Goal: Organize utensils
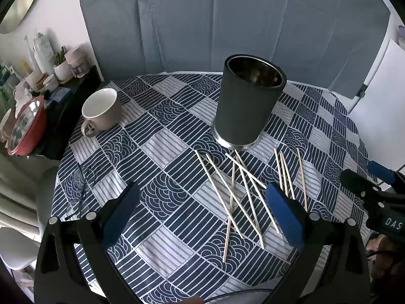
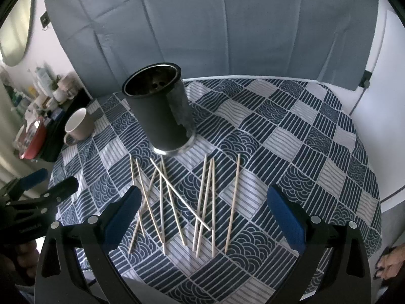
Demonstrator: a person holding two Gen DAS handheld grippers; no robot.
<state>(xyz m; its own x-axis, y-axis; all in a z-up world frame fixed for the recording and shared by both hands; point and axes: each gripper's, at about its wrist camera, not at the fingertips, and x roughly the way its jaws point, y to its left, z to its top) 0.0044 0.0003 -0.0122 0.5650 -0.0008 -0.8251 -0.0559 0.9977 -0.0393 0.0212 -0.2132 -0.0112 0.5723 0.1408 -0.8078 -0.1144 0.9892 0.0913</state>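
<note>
Several pale wooden chopsticks [image 1: 243, 192] [image 2: 177, 202] lie scattered and partly crossed on the patterned tablecloth, just in front of a tall black utensil holder [image 1: 246, 101] [image 2: 162, 114] that stands upright and looks empty. My left gripper [image 1: 202, 210] hovers open above the cloth, its right pad over the sticks' right side. Over the sticks' near ends my right gripper [image 2: 205, 212] is held open too, with nothing between its blue pads. Each gripper shows at the edge of the other's view: the right gripper [image 1: 374, 190], the left gripper [image 2: 43, 190].
A beige mug [image 1: 101, 111] [image 2: 77, 125] sits on the table's left side. Eyeglasses [image 1: 79, 192] lie near the left edge. A dark side shelf [image 1: 63, 101] with a red clock and bottles stands left of the round table [image 2: 316, 152]. A grey sheet hangs behind.
</note>
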